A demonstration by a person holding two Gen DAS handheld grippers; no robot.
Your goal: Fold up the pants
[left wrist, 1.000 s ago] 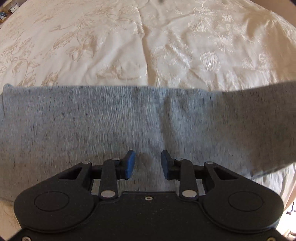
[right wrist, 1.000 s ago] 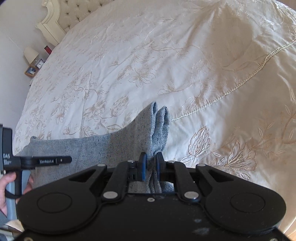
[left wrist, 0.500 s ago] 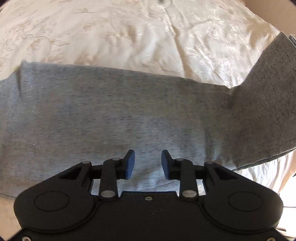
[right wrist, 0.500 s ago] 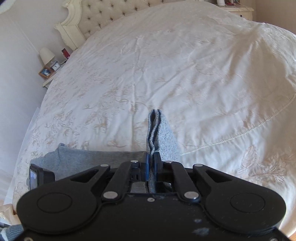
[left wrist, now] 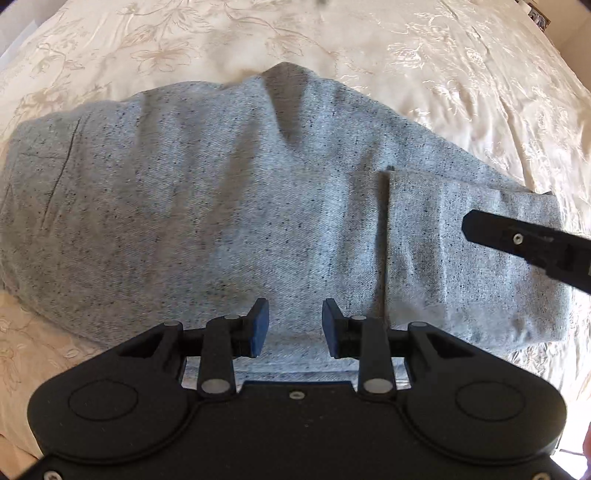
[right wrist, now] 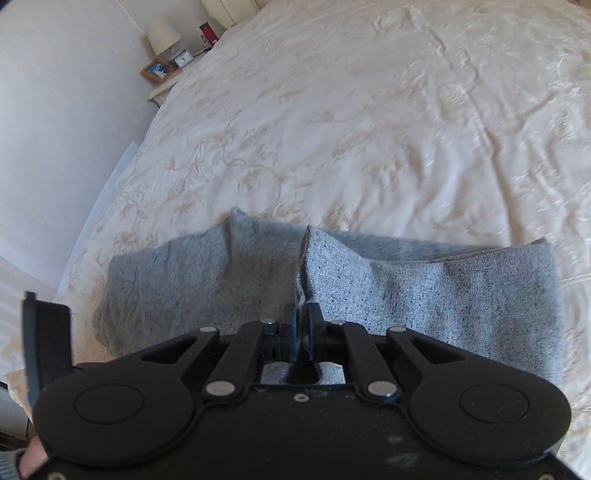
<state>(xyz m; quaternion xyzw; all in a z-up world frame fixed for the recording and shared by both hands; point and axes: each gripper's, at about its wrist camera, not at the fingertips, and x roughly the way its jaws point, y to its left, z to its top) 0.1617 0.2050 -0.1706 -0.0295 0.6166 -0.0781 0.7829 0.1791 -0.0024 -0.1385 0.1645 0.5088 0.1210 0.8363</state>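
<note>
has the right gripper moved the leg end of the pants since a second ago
Yes. The right gripper, pinching the pants, has carried the leg end back over the rest of them, toward the nightstand side.

Setting: a bedroom in a home. A wide bed (right wrist: 369,129) fills most of the right wrist view, covered by a cream bedspread (left wrist: 461,74) embroidered with a flower and leaf pattern. At the far corner stands a pale bedside table (right wrist: 162,90), beside a plain white wall (right wrist: 66,110). On it: a small lamp (right wrist: 162,37) with a cream shade, a little clock (right wrist: 183,58), a framed picture (right wrist: 158,71), and a small red item (right wrist: 207,32) too small to identify. Daylight falls across the covers.
</note>
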